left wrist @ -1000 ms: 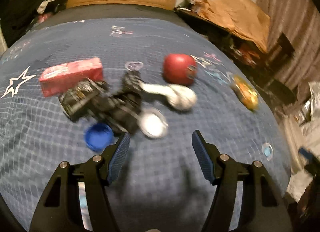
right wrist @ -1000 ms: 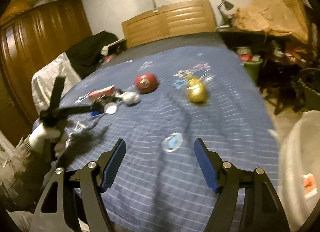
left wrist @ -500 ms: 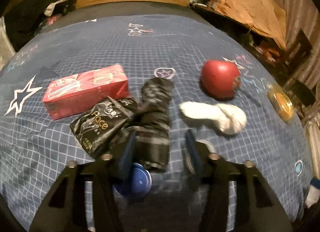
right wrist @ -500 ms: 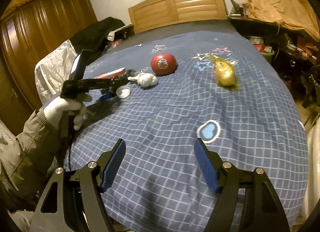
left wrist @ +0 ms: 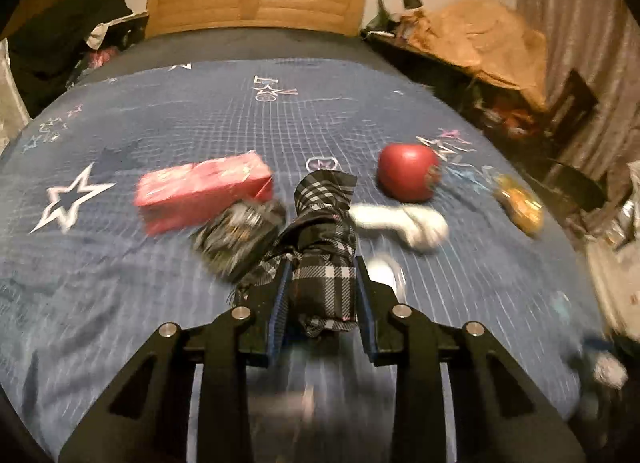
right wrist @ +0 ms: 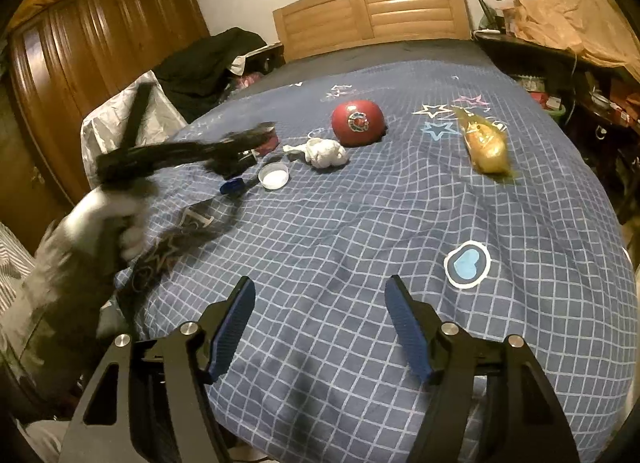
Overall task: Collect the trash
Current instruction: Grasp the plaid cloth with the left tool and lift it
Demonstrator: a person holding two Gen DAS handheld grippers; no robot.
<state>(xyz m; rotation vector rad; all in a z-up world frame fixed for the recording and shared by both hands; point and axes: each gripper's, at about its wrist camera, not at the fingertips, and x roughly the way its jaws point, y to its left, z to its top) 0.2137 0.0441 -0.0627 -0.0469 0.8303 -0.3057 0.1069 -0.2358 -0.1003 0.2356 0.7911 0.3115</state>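
Nothing I can actually read from here. The red box (left wrist: 202, 189) near the bedspread's (left wrist: 160, 115) left side has pale printing, all smeared by motion. The black wrapper (left wrist: 236, 237) beside it shows gold lettering, too blurred to spell out. Over in my right view, the red ball (right wrist: 357, 122) toward the headboard end carries a round emblem, its characters too small to make out.

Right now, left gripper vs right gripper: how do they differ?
The left gripper is closing on a folded plaid cloth, pads against its sides; the right gripper stands open, holding nothing. Left sits among the clutter; right hangs over bare quilt. Both have blue pads on black fingers.
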